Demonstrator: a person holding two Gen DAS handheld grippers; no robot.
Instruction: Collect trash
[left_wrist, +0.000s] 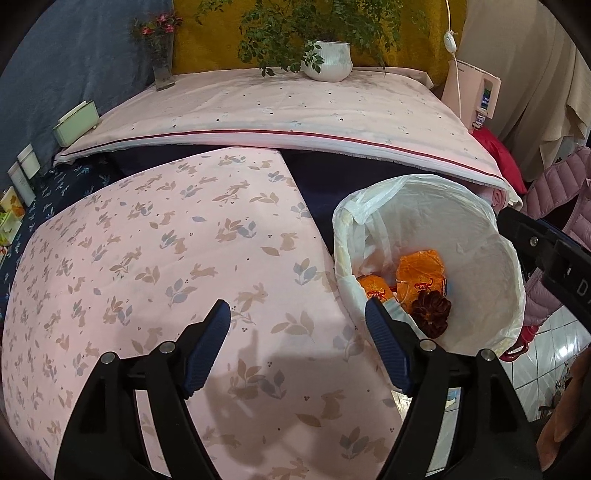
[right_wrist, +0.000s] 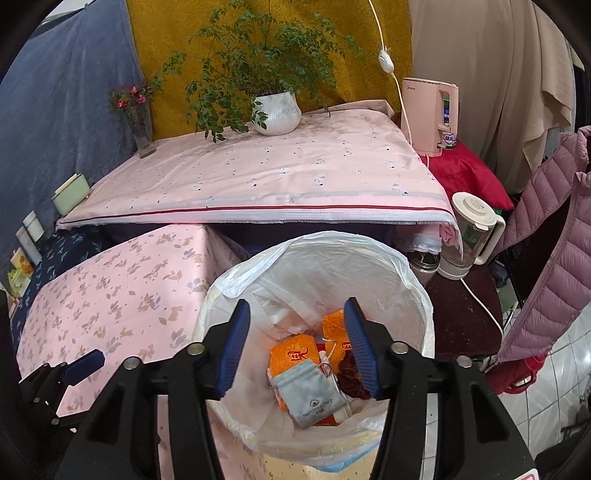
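Observation:
A bin lined with a white bag (right_wrist: 332, 242) stands beside the table draped in pink rabbit-print cloth (left_wrist: 147, 258). Inside the bin lie orange packets (right_wrist: 291, 354), a grey pouch (right_wrist: 314, 395) and a dark red-brown ruffled item (right_wrist: 349, 373). My right gripper (right_wrist: 297, 304) hangs open straight above the bin's mouth, nothing between its blue pads. My left gripper (left_wrist: 297, 306) is open over the pink cloth, just left of the bin (left_wrist: 424, 192), and holds nothing. The left view catches part of the right gripper (left_wrist: 546, 251) at the bin's far rim; the right view shows a left fingertip (right_wrist: 85, 363).
Behind is a higher pink-covered surface (right_wrist: 258, 173) with a white plant pot (right_wrist: 277, 112) and a flower vase (right_wrist: 142, 136). A pink kettle (right_wrist: 430, 110), a blender jug (right_wrist: 469, 232), a mauve padded jacket (right_wrist: 546, 240) and a red bottle (right_wrist: 517, 373) on the tiled floor crowd the right.

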